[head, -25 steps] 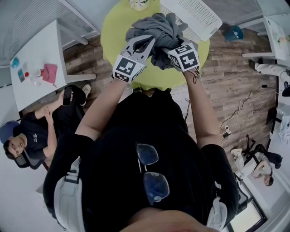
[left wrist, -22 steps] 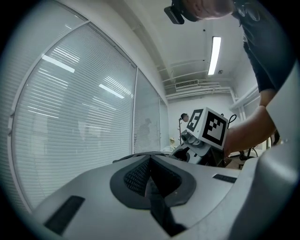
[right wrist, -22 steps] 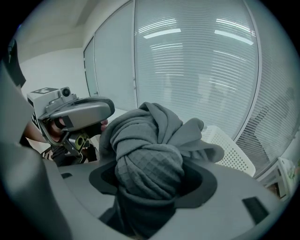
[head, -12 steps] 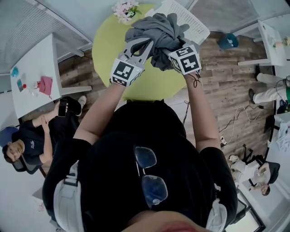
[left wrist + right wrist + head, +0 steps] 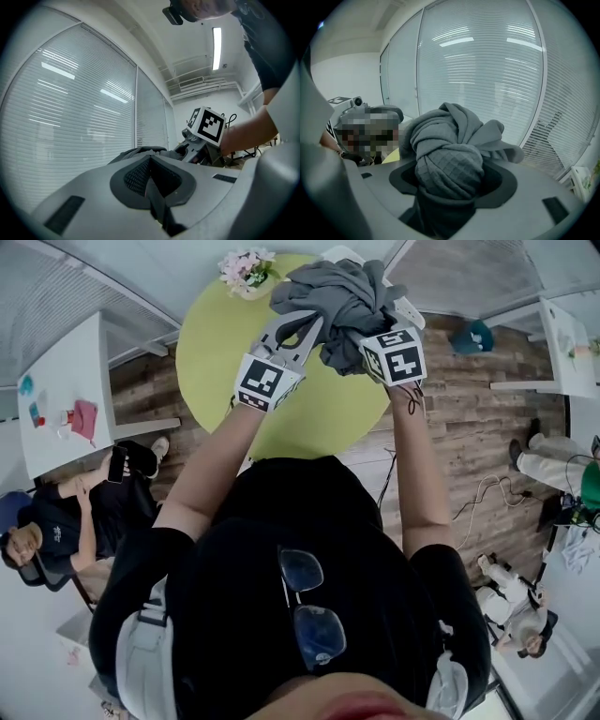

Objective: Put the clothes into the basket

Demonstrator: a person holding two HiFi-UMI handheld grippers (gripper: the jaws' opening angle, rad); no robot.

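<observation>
A bundle of grey clothes hangs in the air between my two raised grippers, over the round green table. My right gripper is shut on a thick knot of the clothes, which bulges out between its jaws. My left gripper is shut on a thin fold, with the rest of the clothes just beyond its tips. The right gripper's marker cube shows in the left gripper view. The white basket stands at the table's far edge, mostly hidden behind the bundle.
A pot of flowers stands on the table's far left. A white desk and a seated person are at the left. More people and cables are on the wooden floor at the right. Window blinds lie ahead.
Both grippers have carried the bundle farther across the table toward the basket. More of the basket is now covered by the clothes.
</observation>
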